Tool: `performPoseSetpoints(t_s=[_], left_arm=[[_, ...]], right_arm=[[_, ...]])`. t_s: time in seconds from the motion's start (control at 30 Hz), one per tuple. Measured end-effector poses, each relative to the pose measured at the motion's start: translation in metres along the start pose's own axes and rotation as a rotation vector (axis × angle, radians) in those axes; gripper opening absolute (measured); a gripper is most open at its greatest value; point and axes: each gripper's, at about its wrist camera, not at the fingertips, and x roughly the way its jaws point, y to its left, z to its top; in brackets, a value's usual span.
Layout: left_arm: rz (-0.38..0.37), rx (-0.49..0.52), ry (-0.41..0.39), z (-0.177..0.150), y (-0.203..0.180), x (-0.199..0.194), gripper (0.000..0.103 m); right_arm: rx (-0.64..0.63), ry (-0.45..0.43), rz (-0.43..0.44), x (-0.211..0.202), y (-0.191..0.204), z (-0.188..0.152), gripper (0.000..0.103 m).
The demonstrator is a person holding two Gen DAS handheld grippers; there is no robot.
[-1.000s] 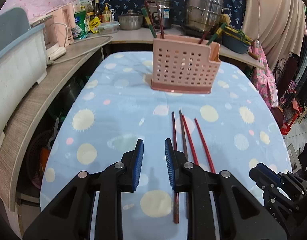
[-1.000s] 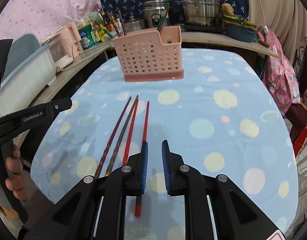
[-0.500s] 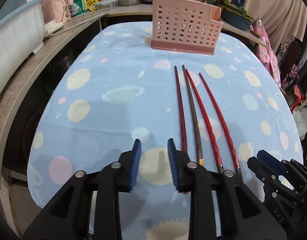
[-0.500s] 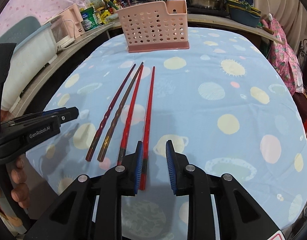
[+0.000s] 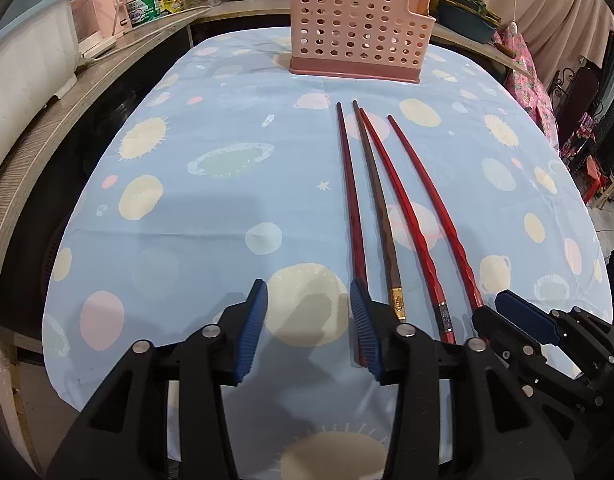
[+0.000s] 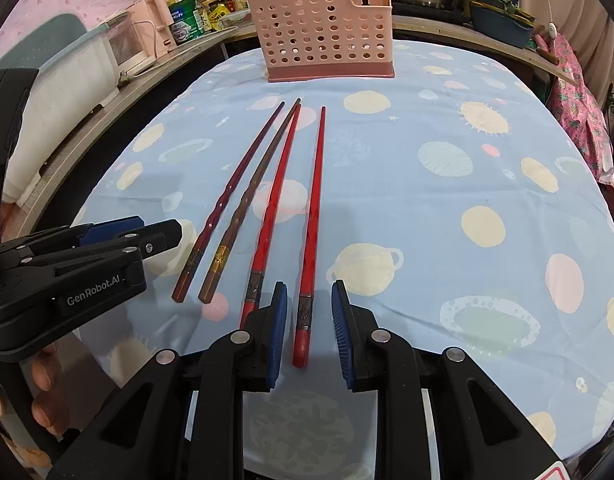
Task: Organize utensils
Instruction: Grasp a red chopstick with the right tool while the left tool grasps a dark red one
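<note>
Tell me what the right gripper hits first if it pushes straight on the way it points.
Probably the rightmost red chopstick: its butt end lies between the open pads of the right gripper, untouched. Depth is unclear, so the tablecloth beneath may come first.

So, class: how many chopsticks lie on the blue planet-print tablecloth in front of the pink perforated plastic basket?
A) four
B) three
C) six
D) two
A: four chopsticks lie side by side on the tablecloth, tips toward the basket.

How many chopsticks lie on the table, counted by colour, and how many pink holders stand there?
Bright red chopsticks: 2
Dark red chopstick: 1
Brown chopstick: 1
Pink perforated utensil holder: 1
Total: 5
</note>
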Motion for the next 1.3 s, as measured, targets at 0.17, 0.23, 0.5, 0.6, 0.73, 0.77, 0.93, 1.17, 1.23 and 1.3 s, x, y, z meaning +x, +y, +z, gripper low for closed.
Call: performPoseSetpoints(t_s=[0.17, 0.23, 0.5, 0.6, 0.73, 0.77, 0.93, 1.17, 1.23, 1.3], left_arm=[[-0.005, 0.007, 0.010, -0.002, -0.003, 0.002, 0.044], [-0.008, 0.009, 0.014, -0.003, -0.004, 0.003, 0.044], [-0.007, 0.015, 0.021, -0.004, -0.007, 0.006, 0.048], [-0.007, 0.016, 0.025, -0.005, -0.008, 0.007, 0.048], [-0.010, 0.020, 0.030, -0.007, -0.009, 0.009, 0.048], [-0.011, 0.021, 0.030, -0.007, -0.009, 0.010, 0.048], [-0.011, 0.027, 0.040, -0.008, -0.011, 0.013, 0.047], [0.002, 0.036, 0.033, -0.009, -0.013, 0.014, 0.046], [0.002, 0.037, 0.032, -0.009, -0.013, 0.013, 0.042], [0.007, 0.038, 0.031, -0.010, -0.013, 0.013, 0.038]], right_arm=[[0.002, 0.014, -0.002, 0.004, -0.001, -0.002, 0.022], [-0.001, 0.014, -0.006, 0.004, -0.001, -0.002, 0.020], [-0.003, 0.013, -0.023, 0.005, -0.002, -0.002, 0.011], [0.002, 0.012, -0.028, 0.006, -0.004, -0.002, 0.008], [0.004, 0.011, -0.027, 0.005, -0.005, -0.003, 0.007], [0.003, 0.011, -0.027, 0.005, -0.005, -0.003, 0.007], [0.004, 0.011, -0.026, 0.005, -0.005, -0.003, 0.007], [0.004, 0.011, -0.027, 0.005, -0.006, -0.003, 0.007], [0.004, 0.011, -0.027, 0.005, -0.006, -0.003, 0.007], [0.004, 0.011, -0.027, 0.005, -0.005, -0.003, 0.007]])
